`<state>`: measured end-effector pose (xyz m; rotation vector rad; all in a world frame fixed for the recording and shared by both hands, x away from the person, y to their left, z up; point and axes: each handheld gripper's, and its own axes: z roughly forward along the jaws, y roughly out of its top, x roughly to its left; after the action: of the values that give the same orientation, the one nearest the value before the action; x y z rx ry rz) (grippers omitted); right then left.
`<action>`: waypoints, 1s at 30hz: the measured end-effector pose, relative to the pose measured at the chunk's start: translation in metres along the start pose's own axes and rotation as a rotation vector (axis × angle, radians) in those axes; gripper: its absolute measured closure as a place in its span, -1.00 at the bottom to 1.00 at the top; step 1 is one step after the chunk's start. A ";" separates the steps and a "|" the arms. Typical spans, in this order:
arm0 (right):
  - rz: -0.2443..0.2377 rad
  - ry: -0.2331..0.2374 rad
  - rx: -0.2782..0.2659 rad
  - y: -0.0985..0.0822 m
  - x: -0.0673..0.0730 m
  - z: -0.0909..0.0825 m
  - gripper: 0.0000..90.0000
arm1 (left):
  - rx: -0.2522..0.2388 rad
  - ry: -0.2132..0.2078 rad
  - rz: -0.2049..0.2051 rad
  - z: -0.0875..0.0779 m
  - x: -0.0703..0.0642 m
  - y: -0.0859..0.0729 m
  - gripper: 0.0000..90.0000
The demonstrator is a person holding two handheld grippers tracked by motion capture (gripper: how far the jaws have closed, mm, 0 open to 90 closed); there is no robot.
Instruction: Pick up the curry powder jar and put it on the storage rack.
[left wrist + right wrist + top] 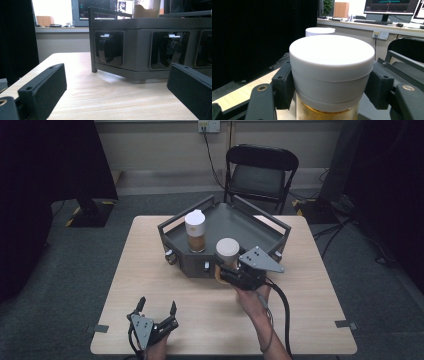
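A jar with a white lid (227,248) and amber contents is held at the front edge of the dark grey tray (235,220). My right gripper (231,270) is shut on it. In the right gripper view both jaws press the jar (332,65) just under its lid, on either side. A second white-lidded jar (195,231) with brown contents stands upright inside the tray at its left, and its lid (320,31) shows behind the held one. My left gripper (157,306) rests near the table's front edge, open and with nothing in it. Its jaws (117,85) point at the tray's front wall (140,47).
The tray has raised rails and recessed knobs (107,48) along its front faces. A black folding chair (261,172) stands behind the wooden table (150,270). Light wood lies bare between the left gripper and the tray.
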<state>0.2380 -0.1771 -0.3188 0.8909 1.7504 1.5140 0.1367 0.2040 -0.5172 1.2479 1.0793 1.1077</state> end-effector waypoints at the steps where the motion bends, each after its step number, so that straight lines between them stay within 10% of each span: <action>1: -0.001 -0.002 0.001 0.001 -0.001 0.001 -0.25 | 0.000 -0.001 0.000 0.000 0.000 0.000 -0.95; 30: 0.042 -0.087 -0.003 0.039 -0.011 0.045 -0.25 | 0.000 0.000 0.000 0.000 0.000 0.000 -0.95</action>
<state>0.2846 -0.1578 -0.2852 0.9834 1.6759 1.4820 0.1368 0.2040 -0.5173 1.2480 1.0788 1.1078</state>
